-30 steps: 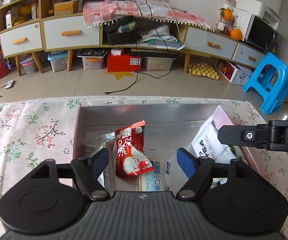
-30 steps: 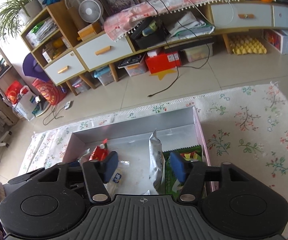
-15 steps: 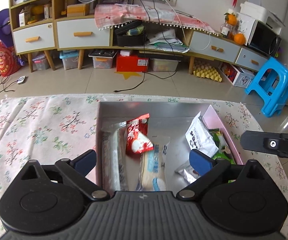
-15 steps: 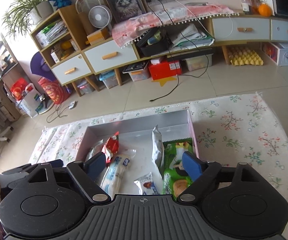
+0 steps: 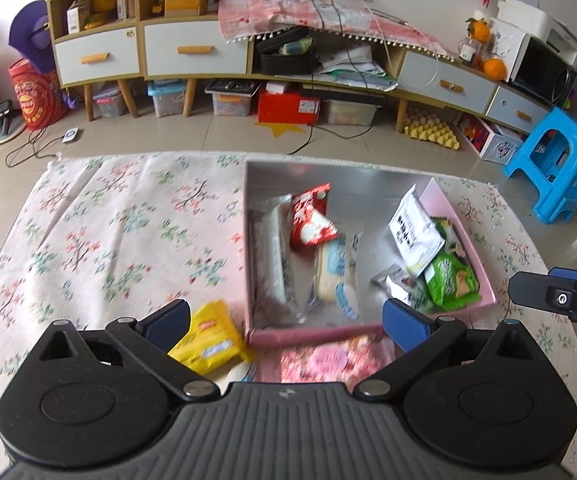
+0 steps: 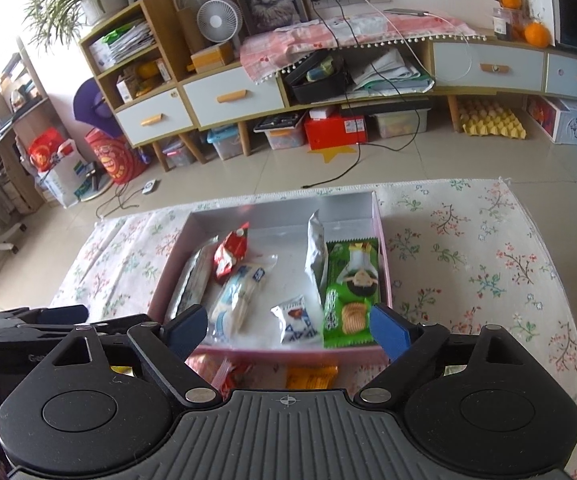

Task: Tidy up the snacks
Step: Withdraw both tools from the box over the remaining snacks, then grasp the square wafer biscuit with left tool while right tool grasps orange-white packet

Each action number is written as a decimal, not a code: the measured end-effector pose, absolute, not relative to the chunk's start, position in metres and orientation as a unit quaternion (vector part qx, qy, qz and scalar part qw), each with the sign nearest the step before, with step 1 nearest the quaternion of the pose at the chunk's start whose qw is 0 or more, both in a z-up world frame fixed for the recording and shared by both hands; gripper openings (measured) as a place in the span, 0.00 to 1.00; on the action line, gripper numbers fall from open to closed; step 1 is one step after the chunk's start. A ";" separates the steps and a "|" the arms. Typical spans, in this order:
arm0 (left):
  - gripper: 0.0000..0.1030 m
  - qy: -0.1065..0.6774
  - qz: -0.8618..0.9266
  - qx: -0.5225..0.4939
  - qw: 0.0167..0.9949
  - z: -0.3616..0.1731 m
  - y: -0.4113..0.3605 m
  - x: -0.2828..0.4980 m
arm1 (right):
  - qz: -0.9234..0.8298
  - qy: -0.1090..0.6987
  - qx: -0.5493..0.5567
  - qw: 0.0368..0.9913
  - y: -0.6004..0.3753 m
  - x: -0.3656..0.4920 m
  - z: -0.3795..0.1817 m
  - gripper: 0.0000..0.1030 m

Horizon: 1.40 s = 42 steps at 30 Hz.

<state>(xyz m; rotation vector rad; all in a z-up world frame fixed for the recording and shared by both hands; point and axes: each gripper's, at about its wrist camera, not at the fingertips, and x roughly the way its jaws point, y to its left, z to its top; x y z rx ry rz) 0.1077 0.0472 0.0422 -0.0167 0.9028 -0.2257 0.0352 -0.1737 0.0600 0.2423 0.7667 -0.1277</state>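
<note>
A pink box with a silver inside (image 5: 368, 333) (image 6: 382, 240) sits on the floral cloth and holds several snack packets: a red one (image 5: 308, 220) (image 6: 230, 252), a long clear one (image 5: 272, 260), a blue-white one (image 5: 338, 272) (image 6: 236, 296), a white one (image 5: 412, 236) and a green cracker pack (image 5: 450, 276) (image 6: 350, 288). A yellow packet (image 5: 208, 340) and a pink packet (image 5: 328, 358) lie on the cloth in front of the box. My left gripper (image 5: 286, 320) is open and empty above the box's near edge. My right gripper (image 6: 288, 326) is open and empty above the near edge too.
The floral cloth (image 5: 120, 232) covers the table around the box. An orange packet (image 6: 310, 376) and a red-pink packet (image 6: 216, 368) lie just in front of the box. Beyond the table are cabinets (image 5: 192, 52) and a blue stool (image 5: 556, 160).
Both grippers have pulled back and up out of the box and opened wider. The red packet now lies in the box. Loose packets in front of the box have come into view.
</note>
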 end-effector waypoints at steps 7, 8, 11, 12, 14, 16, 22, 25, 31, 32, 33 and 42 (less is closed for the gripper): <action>1.00 0.438 -0.108 -0.019 0.892 0.033 0.062 0.089 | -0.063 0.388 0.102 0.914 -0.166 0.022 0.041 0.88; 0.99 0.436 -0.110 -0.020 0.893 0.030 0.065 0.086 | -0.062 0.391 0.103 0.913 -0.166 0.021 0.038 0.88; 0.99 0.433 -0.114 -0.007 0.894 0.023 0.067 0.078 | -0.053 0.404 0.101 0.908 -0.164 0.016 0.024 0.88; 0.99 0.436 -0.112 -0.002 0.893 0.021 0.068 0.076 | -0.051 0.412 0.096 0.905 -0.163 0.015 0.020 0.88; 0.99 0.439 -0.114 0.000 0.891 0.018 0.072 0.073 | -0.048 0.423 0.084 0.901 -0.159 0.012 0.014 0.88; 0.99 0.441 -0.120 0.000 0.889 0.015 0.075 0.068 | -0.045 0.426 0.068 0.901 -0.156 0.008 0.008 0.88; 0.99 0.448 -0.144 0.029 0.882 0.006 0.074 0.055 | -0.043 0.447 0.033 0.893 -0.153 0.000 -0.014 0.88; 0.99 0.451 -0.156 0.047 0.878 0.000 0.072 0.048 | -0.040 0.457 0.013 0.889 -0.151 -0.003 -0.023 0.88; 0.99 0.473 -0.171 0.062 0.862 -0.015 0.068 0.047 | -0.032 0.478 -0.004 0.878 -0.146 -0.006 -0.038 0.88; 0.98 0.476 -0.173 0.064 0.860 -0.017 0.068 0.047 | -0.031 0.482 -0.006 0.876 -0.145 -0.007 -0.041 0.88; 0.98 0.478 -0.174 0.065 0.858 -0.018 0.067 0.047 | -0.030 0.484 -0.009 0.874 -0.144 -0.006 -0.042 0.88; 0.95 0.494 -0.188 0.081 0.845 -0.034 0.064 0.045 | -0.036 0.491 -0.016 0.870 -0.146 -0.007 -0.054 0.88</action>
